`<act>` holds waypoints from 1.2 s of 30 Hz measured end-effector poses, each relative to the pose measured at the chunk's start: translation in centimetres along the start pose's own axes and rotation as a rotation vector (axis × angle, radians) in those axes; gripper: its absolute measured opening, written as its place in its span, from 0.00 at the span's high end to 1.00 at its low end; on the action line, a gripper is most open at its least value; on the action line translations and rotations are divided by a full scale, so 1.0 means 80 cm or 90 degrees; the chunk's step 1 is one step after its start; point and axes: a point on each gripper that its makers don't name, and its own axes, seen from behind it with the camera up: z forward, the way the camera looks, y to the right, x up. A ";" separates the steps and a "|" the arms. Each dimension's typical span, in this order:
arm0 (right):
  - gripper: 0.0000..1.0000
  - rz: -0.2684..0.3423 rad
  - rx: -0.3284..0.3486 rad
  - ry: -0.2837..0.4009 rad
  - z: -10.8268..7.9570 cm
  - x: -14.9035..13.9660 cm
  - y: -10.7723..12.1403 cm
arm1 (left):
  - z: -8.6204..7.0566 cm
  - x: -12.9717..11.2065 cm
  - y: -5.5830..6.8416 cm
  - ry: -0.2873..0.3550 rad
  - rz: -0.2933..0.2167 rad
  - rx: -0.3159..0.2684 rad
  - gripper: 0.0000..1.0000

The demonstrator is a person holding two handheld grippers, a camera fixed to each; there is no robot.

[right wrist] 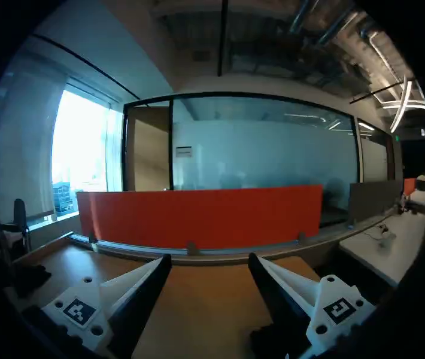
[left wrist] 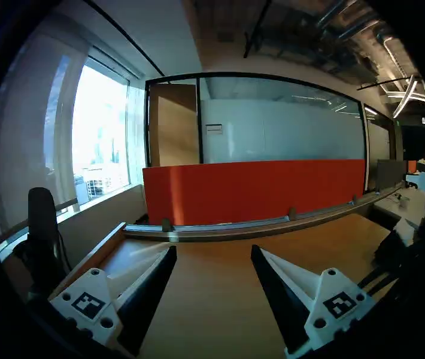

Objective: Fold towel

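desk of wood, one, under left tool and right tool, both spread wide, empty, one orange divider behind

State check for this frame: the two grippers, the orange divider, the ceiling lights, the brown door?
Left gripper: open, holding nothing.
Right gripper: open, holding nothing.
Orange divider panel: upright along the light wooden desk's far edge.
Curved ceiling strip lights: lit.
Brown wooden door in the glass wall: open or shut, cannot tell.
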 end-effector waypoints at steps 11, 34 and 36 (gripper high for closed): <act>0.00 -0.022 0.005 0.004 0.007 0.010 -0.033 | 0.002 0.004 -0.009 0.025 -0.017 0.012 0.08; 0.00 -0.024 0.019 -0.001 0.004 0.001 -0.075 | 0.007 -0.034 0.012 0.066 -0.009 -0.005 0.08; 0.00 -0.024 0.015 -0.002 0.004 -0.009 -0.074 | 0.009 -0.046 0.011 0.069 0.000 0.001 0.08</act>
